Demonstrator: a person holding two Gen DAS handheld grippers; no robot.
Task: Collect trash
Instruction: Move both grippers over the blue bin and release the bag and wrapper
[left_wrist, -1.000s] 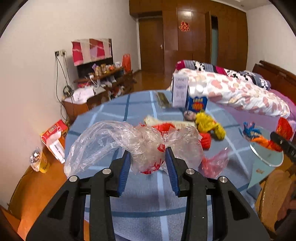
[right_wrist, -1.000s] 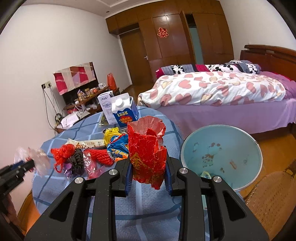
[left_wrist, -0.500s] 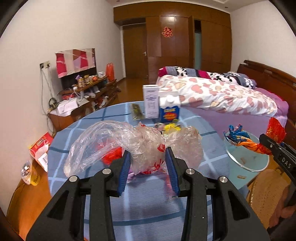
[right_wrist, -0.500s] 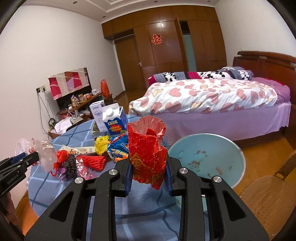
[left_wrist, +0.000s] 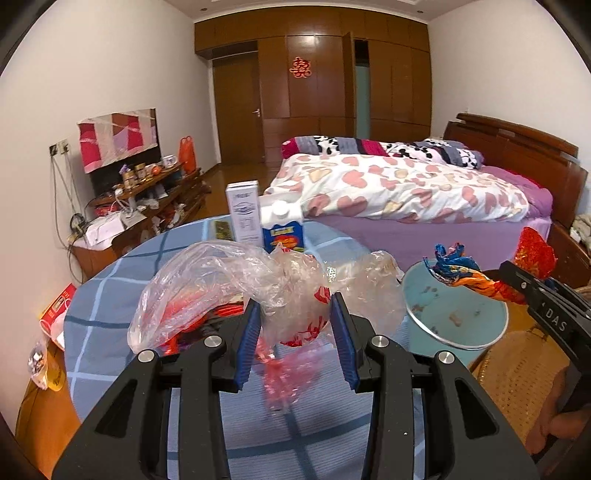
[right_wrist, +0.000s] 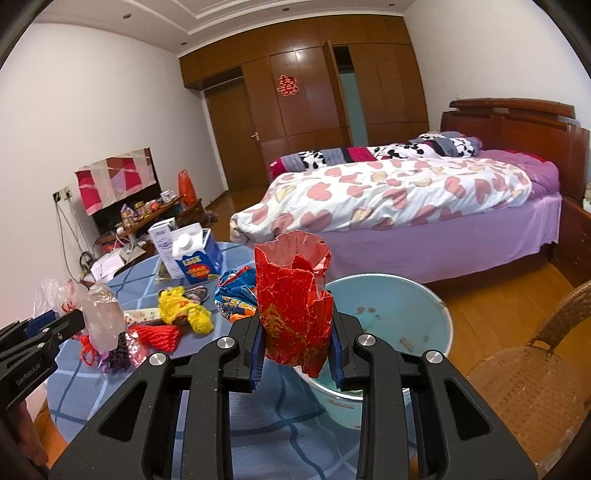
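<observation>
Fingers (left_wrist: 246, 345) of left gripper (left_wrist: 295, 341) pinch a crumpled clear plastic bag (left_wrist: 236, 284) above the blue checked table (left_wrist: 110, 295). Right gripper (right_wrist: 297, 345) clamps a red wrapper (right_wrist: 293, 299) at the near rim of the light-blue bucket (right_wrist: 406, 306). More scraps on the table.

At lower centre, the left tongs (left_wrist: 295, 332) clamp a crumpled clear plastic bag with red print (left_wrist: 266, 291) above the blue checked round desk (left_wrist: 110, 280). At right, the right tongs (left_wrist: 517, 284) grip red crumpled wrapping (left_wrist: 535, 253) over a pale blue round bucket (left_wrist: 461, 314).
</observation>
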